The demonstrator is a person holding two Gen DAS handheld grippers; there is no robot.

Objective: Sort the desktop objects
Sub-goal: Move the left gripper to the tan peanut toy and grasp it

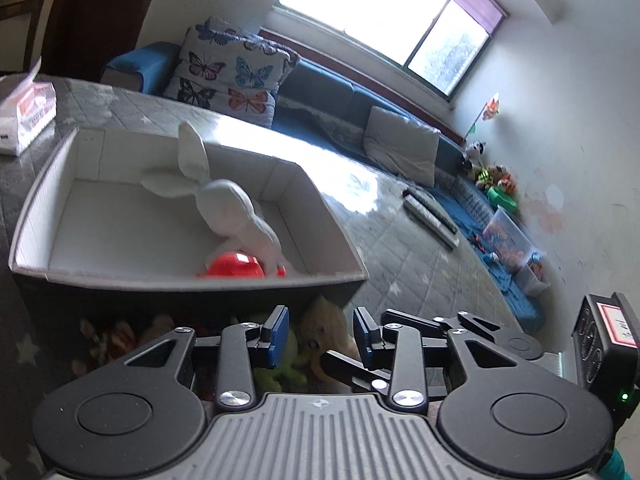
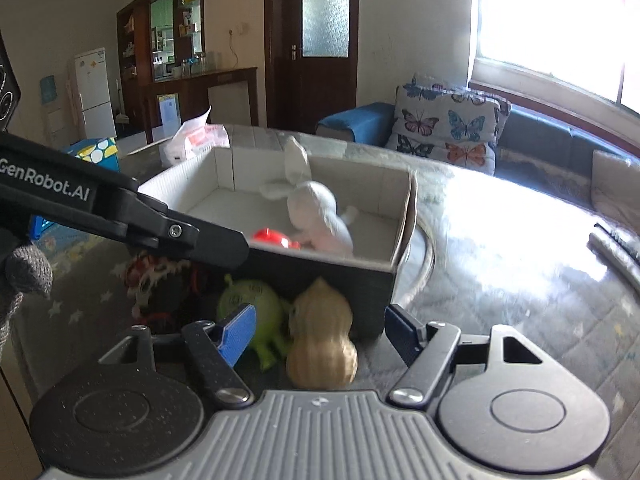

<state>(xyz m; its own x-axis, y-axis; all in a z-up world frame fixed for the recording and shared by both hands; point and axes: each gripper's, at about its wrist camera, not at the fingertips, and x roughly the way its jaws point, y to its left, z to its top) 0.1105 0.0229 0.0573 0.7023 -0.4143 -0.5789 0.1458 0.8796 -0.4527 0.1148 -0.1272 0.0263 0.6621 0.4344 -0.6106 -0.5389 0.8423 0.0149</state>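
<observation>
A grey box (image 1: 188, 282) (image 2: 320, 276) with a white inside stands on the glass table. In it lie a white plush rabbit (image 1: 232, 204) (image 2: 316, 210) and a red toy (image 1: 234, 266) (image 2: 274, 237). In front of the box lie a tan peanut-shaped toy (image 2: 322, 336) (image 1: 324, 328), a green plush toy (image 2: 256, 308) (image 1: 280, 376) and a red and black toy (image 2: 156, 280). My left gripper (image 1: 322, 334) is open and empty, above these toys. My right gripper (image 2: 320, 334) is open, its jaws either side of the peanut toy without touching it.
The left gripper's arm (image 2: 120, 212) crosses the right wrist view at the left. A tissue pack (image 1: 26, 116) (image 2: 198, 138) lies behind the box. A remote control (image 1: 430, 218) lies on the table at the right. A blue sofa (image 1: 340, 100) with cushions stands behind the table.
</observation>
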